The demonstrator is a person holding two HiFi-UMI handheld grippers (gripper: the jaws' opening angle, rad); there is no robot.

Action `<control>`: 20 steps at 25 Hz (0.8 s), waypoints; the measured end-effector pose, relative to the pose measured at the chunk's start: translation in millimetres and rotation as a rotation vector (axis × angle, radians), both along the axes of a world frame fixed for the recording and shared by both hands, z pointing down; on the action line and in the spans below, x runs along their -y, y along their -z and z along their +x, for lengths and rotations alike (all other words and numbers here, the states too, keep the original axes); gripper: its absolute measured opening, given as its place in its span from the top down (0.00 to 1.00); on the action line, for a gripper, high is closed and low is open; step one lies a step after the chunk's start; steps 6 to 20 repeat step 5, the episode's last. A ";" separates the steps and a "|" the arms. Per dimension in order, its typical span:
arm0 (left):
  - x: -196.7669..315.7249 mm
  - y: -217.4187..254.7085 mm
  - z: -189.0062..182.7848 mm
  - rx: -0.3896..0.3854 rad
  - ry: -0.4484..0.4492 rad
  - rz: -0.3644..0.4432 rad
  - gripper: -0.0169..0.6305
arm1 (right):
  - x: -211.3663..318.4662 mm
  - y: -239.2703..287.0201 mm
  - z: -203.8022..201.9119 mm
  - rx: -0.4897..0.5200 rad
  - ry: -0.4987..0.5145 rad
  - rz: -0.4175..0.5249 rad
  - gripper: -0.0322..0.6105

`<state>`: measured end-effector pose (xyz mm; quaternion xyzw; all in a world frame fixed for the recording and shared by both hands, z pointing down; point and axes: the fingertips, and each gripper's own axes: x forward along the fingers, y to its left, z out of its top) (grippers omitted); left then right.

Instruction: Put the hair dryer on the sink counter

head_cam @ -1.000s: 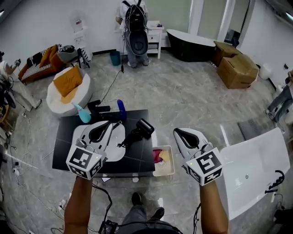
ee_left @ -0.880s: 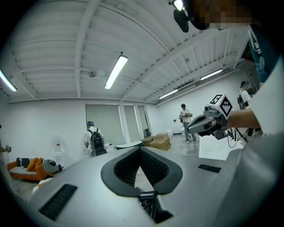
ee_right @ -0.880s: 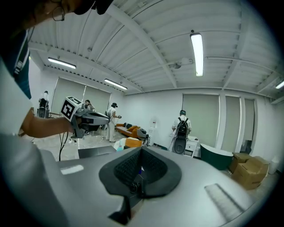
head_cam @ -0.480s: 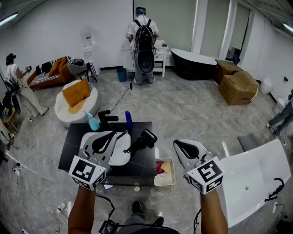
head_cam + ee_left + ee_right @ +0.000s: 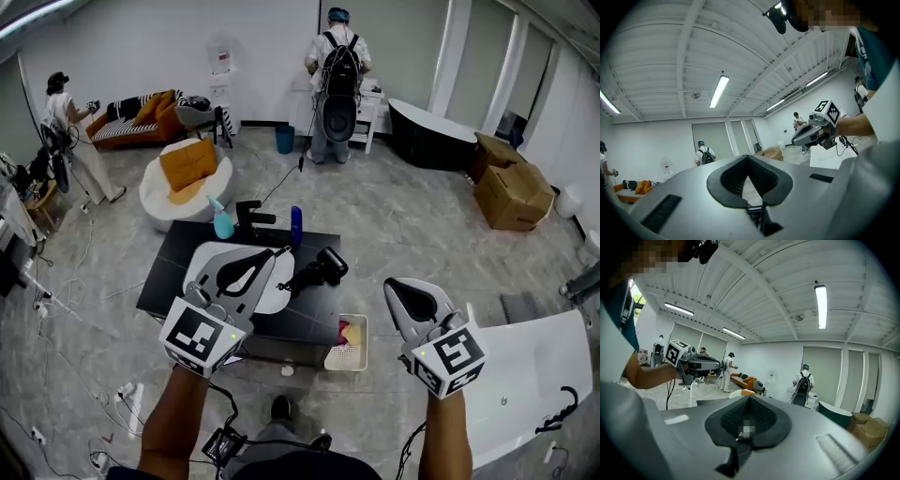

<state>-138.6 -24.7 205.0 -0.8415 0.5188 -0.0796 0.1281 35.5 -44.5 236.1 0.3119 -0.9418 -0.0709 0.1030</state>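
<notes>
**Item:** dryer [image 5: 319, 269]. Black, pistol-shaped, with cord trailing left toward basin [image 5: 274, 299].

**Location:** lying on dark counter [image 5: 164, 286], just right of basin and near counter's right edge. Touched by neither gripper. Judged to be already resting where task asks.

**Handling (judged):**
- Rigid plastic shell, light to moderate in weight, heaviest at barrel.
- Smooth casing, likely slippery under pads.
- Not fragile, but apt to swing or twist if taken by one end.
- Cord limp, liable to drag across counter and snag faucet [image 5: 251, 217] or bottles.

**Hold point (judged):** handle, close under barrel, jaws set across its narrow sides. Not nozzle, not cord. Approach from front right, away from basin.

**State of left gripper** [image 5: 265, 261]: jaws closed together, nothing between them. Held up over basin, pointed toward ceiling, beside dryer but clear of it.

**State of right gripper** [image 5: 398, 289]: jaws closed together, empty. Held over floor to right of counter, apart from dryer, likewise pointed up.

**Nearby:**
- Teal bottle [image 5: 222, 225] and blue bottle [image 5: 296, 225] at counter's back edge, on either side of faucet.
- Basket [image 5: 349, 360] of cloths on floor at counter's front right corner.
</notes>
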 end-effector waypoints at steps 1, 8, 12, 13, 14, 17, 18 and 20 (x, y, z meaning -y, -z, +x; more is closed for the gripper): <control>-4.0 -0.5 -0.5 -0.008 0.001 -0.001 0.96 | -3.9 0.5 -2.2 -0.005 0.005 0.003 0.94; -20.2 -2.7 -3.0 -0.018 0.001 -0.007 0.96 | -17.8 -0.4 -8.6 0.004 0.009 0.003 0.94; -20.2 -2.7 -3.0 -0.018 0.001 -0.007 0.96 | -17.8 -0.4 -8.6 0.004 0.009 0.003 0.94; -20.2 -2.7 -3.0 -0.018 0.001 -0.007 0.96 | -17.8 -0.4 -8.6 0.004 0.009 0.003 0.94; -20.2 -2.7 -3.0 -0.018 0.001 -0.007 0.96 | -17.8 -0.4 -8.6 0.004 0.009 0.003 0.94; -20.2 -2.7 -3.0 -0.018 0.001 -0.007 0.96 | -17.8 -0.4 -8.6 0.004 0.009 0.003 0.94; -20.2 -2.7 -3.0 -0.018 0.001 -0.007 0.96 | -17.8 -0.4 -8.6 0.004 0.009 0.003 0.94; -20.2 -2.7 -3.0 -0.018 0.001 -0.007 0.96 | -17.8 -0.4 -8.6 0.004 0.009 0.003 0.94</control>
